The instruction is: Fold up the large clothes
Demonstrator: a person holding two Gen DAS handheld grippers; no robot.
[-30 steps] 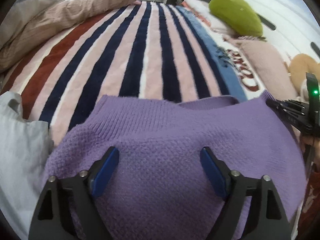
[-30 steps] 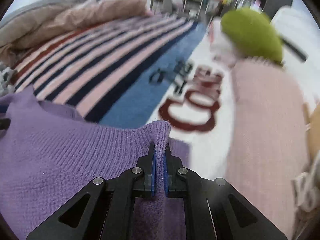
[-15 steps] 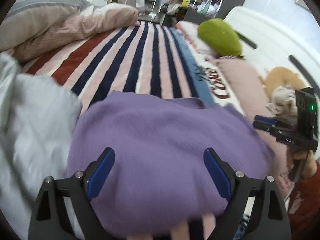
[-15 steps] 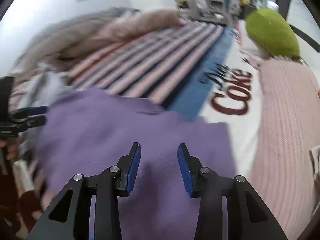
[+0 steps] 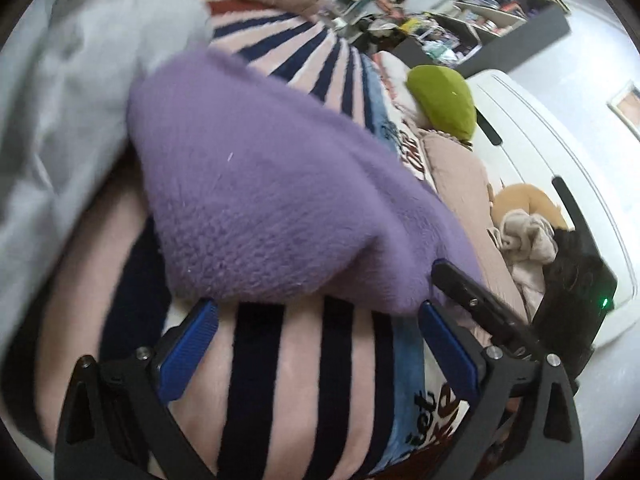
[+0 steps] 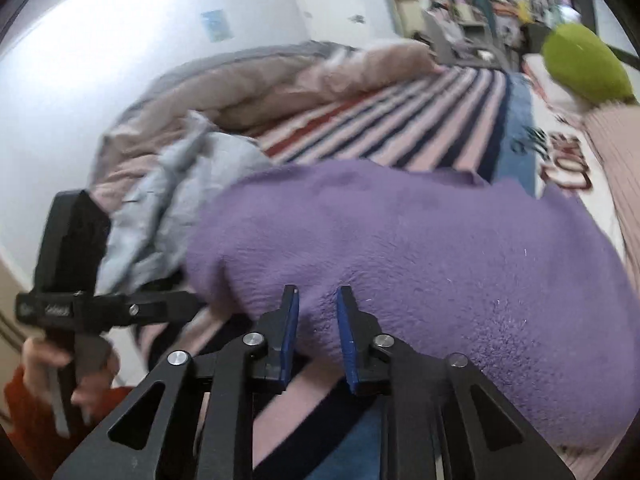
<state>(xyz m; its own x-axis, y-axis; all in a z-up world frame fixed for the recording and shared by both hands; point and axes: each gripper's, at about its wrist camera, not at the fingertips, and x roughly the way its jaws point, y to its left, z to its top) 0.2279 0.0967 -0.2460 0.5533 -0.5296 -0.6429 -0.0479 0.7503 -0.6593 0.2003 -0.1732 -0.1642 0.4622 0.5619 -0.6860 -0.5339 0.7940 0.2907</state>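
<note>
A folded purple knit sweater [image 5: 260, 200] lies on the striped blanket [image 5: 300, 380]; it also shows in the right wrist view [image 6: 420, 248]. My left gripper [image 5: 316, 344] is open and empty, its blue pads just short of the sweater's near edge. My right gripper [image 6: 316, 320] is open, its blue-padded fingertips at the sweater's near edge with nothing between them. The right gripper also shows in the left wrist view [image 5: 480, 312] beside the sweater's right corner. The left gripper shows in the right wrist view [image 6: 120, 308] at the left.
A grey garment [image 5: 60, 100] lies left of the sweater, also in the right wrist view [image 6: 176, 200]. A green cushion [image 5: 440, 100], a pink pillow [image 5: 460, 176] and a white headboard [image 5: 540, 128] are at the right. A rumpled duvet [image 6: 280, 88] lies at the far side.
The right gripper let go of the sweater's corner and opened. Both grippers pulled back to the sweater's near edge and the sweater now lies folded over. The left camera tilted.
</note>
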